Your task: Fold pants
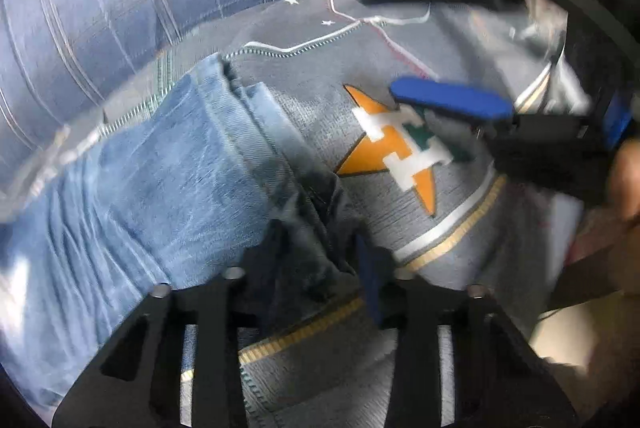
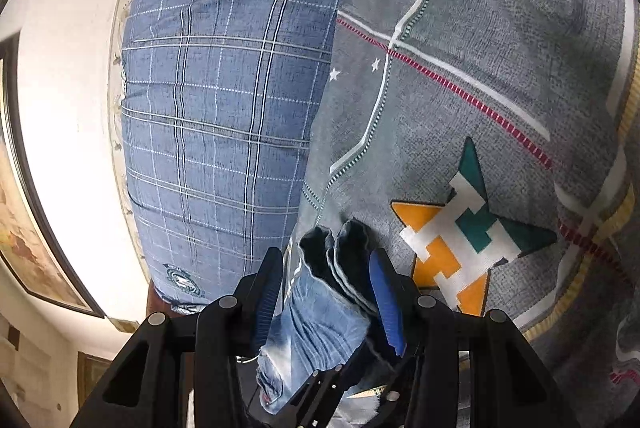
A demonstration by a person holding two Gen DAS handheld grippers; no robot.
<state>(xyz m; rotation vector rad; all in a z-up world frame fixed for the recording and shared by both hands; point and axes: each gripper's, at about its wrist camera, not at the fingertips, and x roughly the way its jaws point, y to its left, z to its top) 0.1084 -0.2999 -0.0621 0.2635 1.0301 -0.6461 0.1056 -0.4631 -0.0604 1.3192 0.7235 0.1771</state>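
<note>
Denim pants [image 1: 168,164] laid across grey patterned bedspread [image 1: 404,228], beside blue plaid pillow [image 2: 224,100], hem end kept near star emblem [image 2: 472,232]. Left gripper [image 1: 320,268] narrowed around dark folded edge, apparently pinched to anchor fold. Right gripper [image 2: 328,300] half open, bunched hem lying between blue pads [image 2: 386,304]; firm hold cannot be told.

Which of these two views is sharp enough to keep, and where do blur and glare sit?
Left wrist view: motion blur smears the top right corner and the right hand-held gripper; the jeans read softly. Right wrist view: sharp, the plaid pillow weave crisp, but the white wall is blown out; both bend at the fisheye rim.
</note>
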